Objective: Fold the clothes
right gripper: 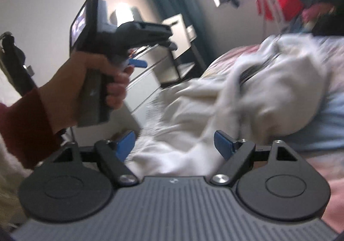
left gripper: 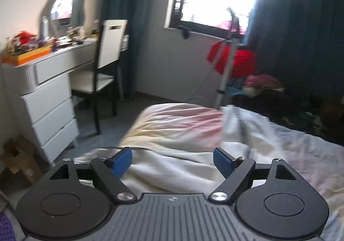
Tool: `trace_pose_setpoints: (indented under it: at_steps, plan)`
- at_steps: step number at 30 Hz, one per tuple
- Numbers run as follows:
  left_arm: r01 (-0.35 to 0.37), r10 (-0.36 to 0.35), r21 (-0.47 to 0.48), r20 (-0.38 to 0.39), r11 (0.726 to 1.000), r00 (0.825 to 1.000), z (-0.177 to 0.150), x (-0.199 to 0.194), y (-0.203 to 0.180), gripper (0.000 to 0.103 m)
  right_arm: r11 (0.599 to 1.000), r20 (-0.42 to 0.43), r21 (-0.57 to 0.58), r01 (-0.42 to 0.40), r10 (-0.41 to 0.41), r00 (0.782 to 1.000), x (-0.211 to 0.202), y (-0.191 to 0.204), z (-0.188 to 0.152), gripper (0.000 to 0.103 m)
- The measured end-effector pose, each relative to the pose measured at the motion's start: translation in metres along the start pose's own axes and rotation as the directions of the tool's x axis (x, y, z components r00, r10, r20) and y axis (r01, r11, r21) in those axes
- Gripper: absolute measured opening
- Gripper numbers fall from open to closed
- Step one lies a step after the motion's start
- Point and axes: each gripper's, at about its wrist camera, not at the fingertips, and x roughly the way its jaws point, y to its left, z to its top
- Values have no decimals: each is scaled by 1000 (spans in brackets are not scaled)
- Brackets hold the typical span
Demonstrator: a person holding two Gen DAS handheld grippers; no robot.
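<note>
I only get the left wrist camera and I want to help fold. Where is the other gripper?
Observer: The right gripper is low over the white garment, jaws open, gripping nothing.
Operator: Who's holding my gripper?
Observer: A hand with a red sleeve holds the left gripper raised, off to the right gripper's left.
Operator: Is anything hiding by the clothes?
Observer: A light blue cloth shows at the garment's right edge.

Garment (left gripper: 172, 168) on bed (left gripper: 176, 118); dresser (left gripper: 49, 99) left of bed.
</note>
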Motion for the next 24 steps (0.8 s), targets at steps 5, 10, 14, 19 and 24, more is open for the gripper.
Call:
trace_pose_setpoints:
  at_steps: [5, 10, 14, 19, 24]
  plan:
    - [51, -51, 58, -1, 997, 999, -7, 12, -68, 89, 989, 49, -37, 142, -140, 989, -57, -55, 7, 83]
    - [77, -74, 64, -53, 995, 996, -10, 66, -122, 89, 962, 80, -25, 273, -270, 960, -76, -122, 6, 83]
    - [79, -71, 63, -118, 995, 990, -8, 135, -152, 88, 941, 94, 60, 333, -337, 937, -65, -177, 5, 83]
    - [6, 1, 47, -146, 999, 989, 0, 232, -183, 85, 941, 74, 54, 333, -336, 939, -19, -219, 11, 82]
    - [-99, 97, -1, -219, 995, 971, 21, 319, -183, 83, 939, 50, 112, 324, -331, 942, 0, -266, -1, 82]
